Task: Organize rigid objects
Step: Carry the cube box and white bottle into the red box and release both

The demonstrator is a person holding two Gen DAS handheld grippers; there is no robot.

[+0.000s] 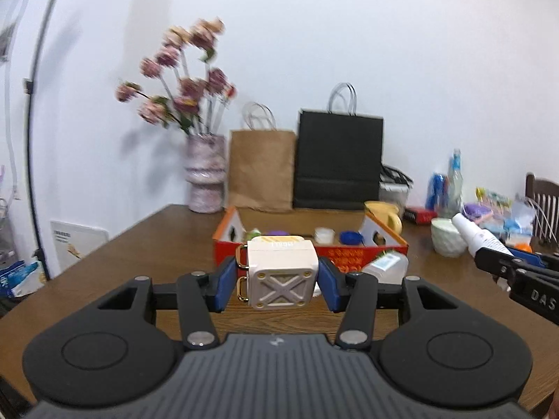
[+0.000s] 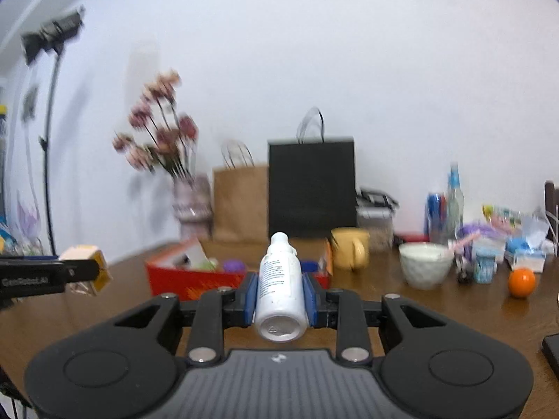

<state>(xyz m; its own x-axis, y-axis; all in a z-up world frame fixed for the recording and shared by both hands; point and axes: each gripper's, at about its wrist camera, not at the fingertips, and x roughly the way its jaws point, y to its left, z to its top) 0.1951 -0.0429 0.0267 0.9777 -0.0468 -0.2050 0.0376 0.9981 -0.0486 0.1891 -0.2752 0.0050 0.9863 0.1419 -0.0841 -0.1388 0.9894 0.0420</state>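
My left gripper [image 1: 277,281] is shut on a cream square box [image 1: 281,272] with gold clasps and an X on its base, held above the table in front of the red cardboard tray [image 1: 349,253]. My right gripper [image 2: 281,291] is shut on a white bottle [image 2: 279,289], base toward the camera, also held above the table before the tray [image 2: 164,272]. The right gripper and bottle [image 1: 478,235] show at the right in the left wrist view. The left gripper with the box [image 2: 87,267] shows at the left in the right wrist view.
The tray holds several small items, among them a blue lid [image 1: 350,237] and a purple one [image 2: 232,264]. A yellow mug [image 2: 351,247], a pale bowl [image 2: 424,269], an orange [image 2: 521,282], paper bags [image 1: 337,160], a flower vase [image 1: 206,174] and clutter stand around. A clear container [image 1: 386,267] lies by the tray.
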